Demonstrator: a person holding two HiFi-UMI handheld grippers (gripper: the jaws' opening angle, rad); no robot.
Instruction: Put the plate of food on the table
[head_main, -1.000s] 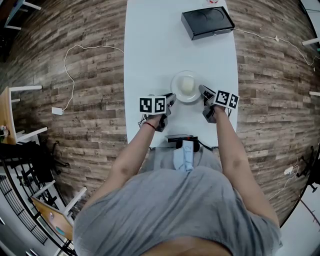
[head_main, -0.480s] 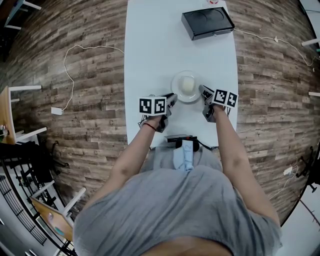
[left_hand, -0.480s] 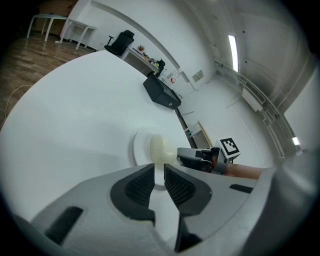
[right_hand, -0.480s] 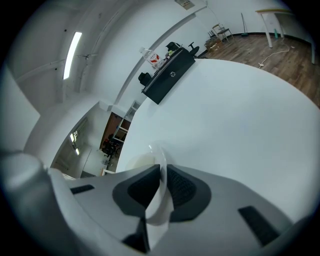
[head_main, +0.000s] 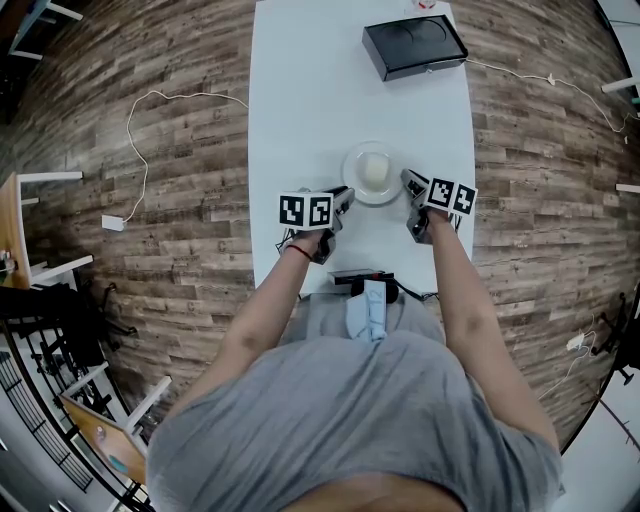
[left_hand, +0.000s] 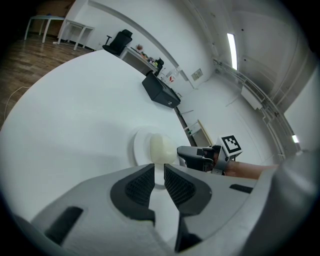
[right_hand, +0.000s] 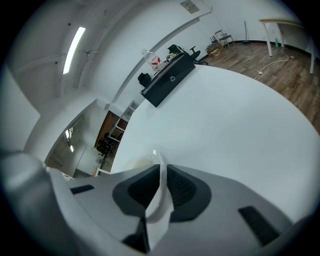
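Note:
A small white plate (head_main: 352, 160) carrying a pale rounded lump of food (head_main: 374, 170) rests on the long white table (head_main: 300, 100), near its front end. My left gripper (head_main: 344, 195) meets the plate's near-left rim; in the left gripper view its jaws (left_hand: 159, 169) stand a thin gap apart with the plate (left_hand: 139, 147) and food (left_hand: 161, 147) running into that gap. My right gripper (head_main: 405, 182) is at the plate's right rim, also seen in the left gripper view (left_hand: 187, 154). In the right gripper view the thin rim (right_hand: 161, 187) sits clamped between the jaws (right_hand: 161, 170).
A flat black box (head_main: 414, 44) lies at the table's far right, also visible from both grippers (left_hand: 160, 91) (right_hand: 167, 80). A small black device (head_main: 362, 278) sits at the near table edge by my body. A white cable (head_main: 150, 130) trails on the wood floor to the left.

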